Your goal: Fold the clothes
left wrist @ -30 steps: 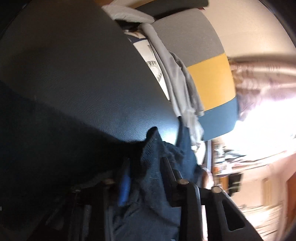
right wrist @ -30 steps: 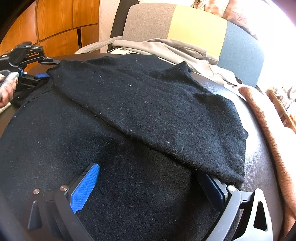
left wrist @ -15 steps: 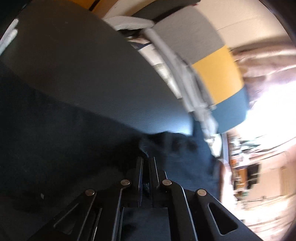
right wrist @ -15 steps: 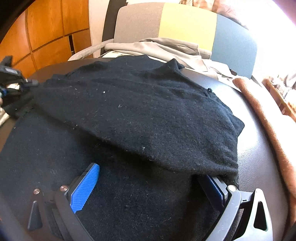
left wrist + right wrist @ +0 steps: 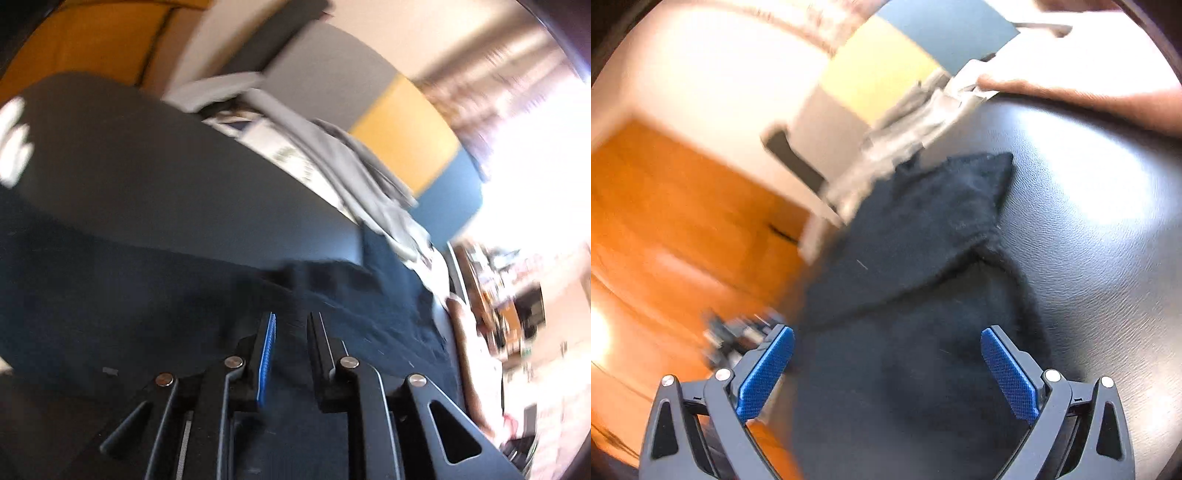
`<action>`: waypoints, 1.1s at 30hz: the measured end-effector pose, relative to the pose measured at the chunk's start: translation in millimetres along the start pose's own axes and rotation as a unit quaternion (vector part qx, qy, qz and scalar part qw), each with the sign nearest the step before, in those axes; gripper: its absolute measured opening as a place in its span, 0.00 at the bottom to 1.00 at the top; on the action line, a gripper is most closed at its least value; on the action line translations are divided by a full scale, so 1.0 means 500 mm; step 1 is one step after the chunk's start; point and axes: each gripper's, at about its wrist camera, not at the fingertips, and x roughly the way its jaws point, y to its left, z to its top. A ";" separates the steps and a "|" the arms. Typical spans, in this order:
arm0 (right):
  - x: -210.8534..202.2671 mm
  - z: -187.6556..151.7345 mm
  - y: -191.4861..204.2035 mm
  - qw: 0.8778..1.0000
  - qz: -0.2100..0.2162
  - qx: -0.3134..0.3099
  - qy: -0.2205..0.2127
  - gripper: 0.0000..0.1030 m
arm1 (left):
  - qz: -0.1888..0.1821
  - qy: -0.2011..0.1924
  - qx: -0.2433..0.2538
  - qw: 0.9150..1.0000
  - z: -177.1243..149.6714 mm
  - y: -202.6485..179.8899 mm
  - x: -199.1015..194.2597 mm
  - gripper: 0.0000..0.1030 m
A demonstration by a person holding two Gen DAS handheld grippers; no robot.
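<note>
A black knit garment point(image 5: 905, 295) lies folded on the dark leather-like table point(image 5: 1089, 258), one flap laid over the body. My right gripper point(image 5: 886, 369) hovers over its near part, wide open, blue pads point(image 5: 764, 373) clear of the cloth. In the left wrist view the same garment point(image 5: 369, 314) spreads out ahead. My left gripper point(image 5: 291, 332) sits low over it, its fingers point(image 5: 267, 354) parted by a narrow gap with nothing visibly between them. Both views are blurred.
A chair with a grey, yellow and blue back point(image 5: 406, 136) stands behind the table point(image 5: 166, 184), with grey clothes point(image 5: 332, 166) heaped on it. A brown cloth point(image 5: 1089, 99) lies at the far table edge. Wooden panelling point(image 5: 665, 221) is to the left.
The left fingers, shut half a second ago, have parted slightly. My right gripper has swung and tilted leftward; the garment's flap no longer drapes over its right finger.
</note>
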 end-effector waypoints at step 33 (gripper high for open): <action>0.039 0.053 0.027 0.959 -0.253 -0.117 -0.053 0.17 | 0.017 0.046 0.190 0.981 -0.119 -0.192 0.104 0.22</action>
